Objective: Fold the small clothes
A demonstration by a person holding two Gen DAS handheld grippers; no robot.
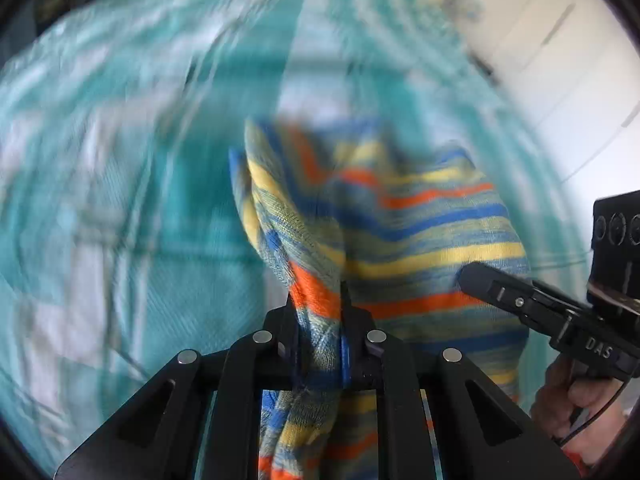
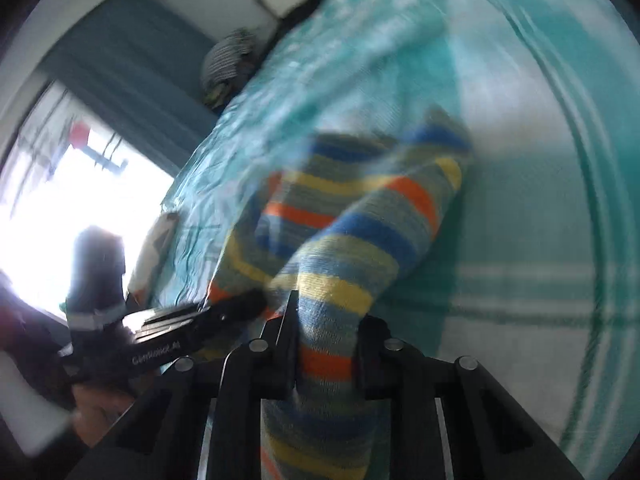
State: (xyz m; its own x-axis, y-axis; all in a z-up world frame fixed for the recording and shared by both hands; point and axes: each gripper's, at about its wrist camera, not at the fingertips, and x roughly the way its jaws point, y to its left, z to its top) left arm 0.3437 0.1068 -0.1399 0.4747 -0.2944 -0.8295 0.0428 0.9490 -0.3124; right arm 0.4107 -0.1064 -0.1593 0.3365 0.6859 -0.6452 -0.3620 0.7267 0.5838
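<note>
A small knit garment (image 1: 404, 216) with blue, yellow, orange and grey-green stripes hangs in the air above a teal-and-white checked bedcover (image 1: 120, 200). My left gripper (image 1: 316, 312) is shut on a bunched edge of it. My right gripper (image 2: 326, 316) is shut on another part of the same garment (image 2: 352, 236). The right gripper also shows in the left wrist view (image 1: 476, 276), touching the garment's right side. The left gripper shows in the right wrist view (image 2: 248, 304), at the garment's left side. Both views are motion-blurred.
The bedcover (image 2: 500, 160) fills most of both views. A bright window (image 2: 80, 200) with a dark curtain (image 2: 132, 76) is at the left. A striped bundle (image 2: 228, 60) lies at the bed's far end. White wall panels (image 1: 560, 60) are at the right.
</note>
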